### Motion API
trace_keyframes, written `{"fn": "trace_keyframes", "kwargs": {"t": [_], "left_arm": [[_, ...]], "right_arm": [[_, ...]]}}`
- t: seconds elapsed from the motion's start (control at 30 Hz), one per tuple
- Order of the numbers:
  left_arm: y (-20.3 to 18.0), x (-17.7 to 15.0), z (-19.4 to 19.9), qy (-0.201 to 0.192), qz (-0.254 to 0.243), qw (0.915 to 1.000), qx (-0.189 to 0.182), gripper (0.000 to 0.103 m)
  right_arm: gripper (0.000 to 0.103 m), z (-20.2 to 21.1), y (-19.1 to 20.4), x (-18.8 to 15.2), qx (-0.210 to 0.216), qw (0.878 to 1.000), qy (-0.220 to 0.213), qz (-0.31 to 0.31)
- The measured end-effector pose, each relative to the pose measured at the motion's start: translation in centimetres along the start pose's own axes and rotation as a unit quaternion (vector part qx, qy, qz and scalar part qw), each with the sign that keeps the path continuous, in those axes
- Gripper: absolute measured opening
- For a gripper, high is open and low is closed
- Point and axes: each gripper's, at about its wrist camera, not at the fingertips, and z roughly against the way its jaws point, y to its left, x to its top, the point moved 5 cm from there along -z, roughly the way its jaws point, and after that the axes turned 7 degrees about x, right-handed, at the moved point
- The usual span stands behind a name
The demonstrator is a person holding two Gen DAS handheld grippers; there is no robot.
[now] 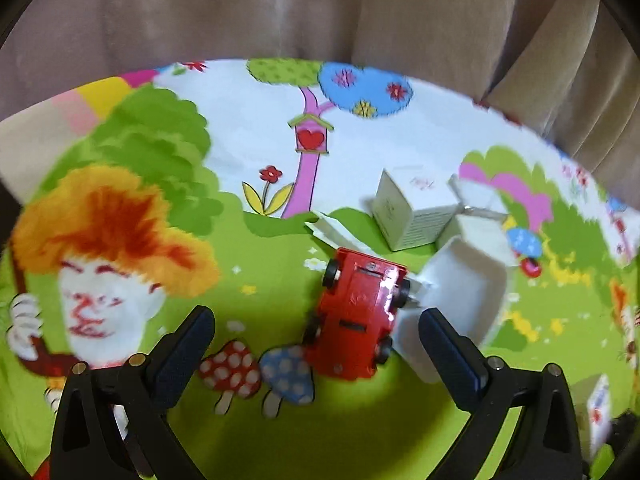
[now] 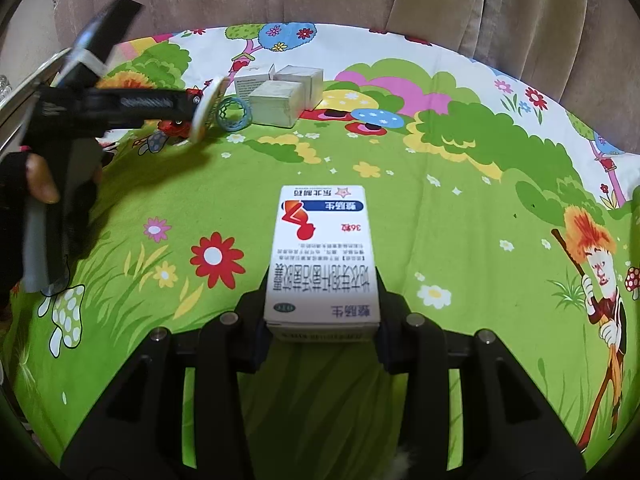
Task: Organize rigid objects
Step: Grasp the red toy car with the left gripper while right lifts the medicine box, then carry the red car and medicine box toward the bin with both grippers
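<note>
A red toy car (image 1: 357,312) lies on its side on the cartoon-print cloth (image 1: 260,272), just ahead of my open left gripper (image 1: 316,336), nearer its right finger. A white dish (image 1: 464,288) tilts against the car's right side. White boxes (image 1: 416,212) stand behind it. My right gripper (image 2: 322,300) is shut on a white and blue medicine box (image 2: 324,252), held above the cloth. In the right wrist view the left gripper's body (image 2: 132,102) sits far left, by the white boxes (image 2: 280,94) and a blue ring (image 2: 235,114).
Beige curtains (image 1: 280,8) hang behind the table's far edge. A small white box (image 1: 599,412) shows at the lower right of the left wrist view. A gloved hand (image 2: 24,184) holds the left gripper's handle.
</note>
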Motion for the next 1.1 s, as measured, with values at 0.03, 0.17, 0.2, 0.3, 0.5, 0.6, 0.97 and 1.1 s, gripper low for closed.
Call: {"fn": "trace_keyframes", "kwargs": {"t": [0.03, 0.17, 0.2, 0.3, 0.5, 0.6, 0.97, 1.1], "left_arm": [[0.1, 0.1, -0.6, 0.011, 0.004, 0.9999, -0.005, 0.094], [0.7, 0.5, -0.2, 0.008, 0.008, 0.9997, -0.020, 0.038], [1.1, 0.1, 0.2, 0.009, 0.014, 0.9993, -0.033, 0.038], [1.5, -1.6, 2.4, -0.009, 0.001, 0.9995, -0.029, 0.038], [2.7, -7.6, 7.6, -0.037, -0.009, 0.9989, -0.028, 0.038], [3.9, -10.5, 9.8, -0.042, 0.003, 0.9988, -0.026, 0.038], [6.3, -15.3, 14.2, -0.045, 0.021, 0.9979, -0.042, 0.038], [7.4, -16.2, 15.5, -0.048, 0.019, 0.9981, -0.034, 0.038]], "right_arm": [[0.045, 0.0, 0.0, 0.0, 0.000, 1.000, 0.000, 0.000], [0.045, 0.0, -0.1, 0.0, 0.000, 1.000, 0.000, -0.002], [0.045, 0.0, -0.1, 0.0, 0.000, 1.000, 0.000, -0.003], [0.045, 0.0, -0.1, 0.0, -0.001, 1.000, 0.000, -0.003], [0.045, -0.1, -0.1, 0.0, 0.000, 1.000, -0.001, -0.006], [0.045, -0.1, -0.3, 0.0, 0.004, 1.000, -0.002, -0.010], [0.044, 0.0, 0.1, 0.0, -0.012, 1.000, -0.002, -0.001], [0.044, 0.6, 1.6, -0.4, -0.014, 1.000, 0.011, -0.020]]}}
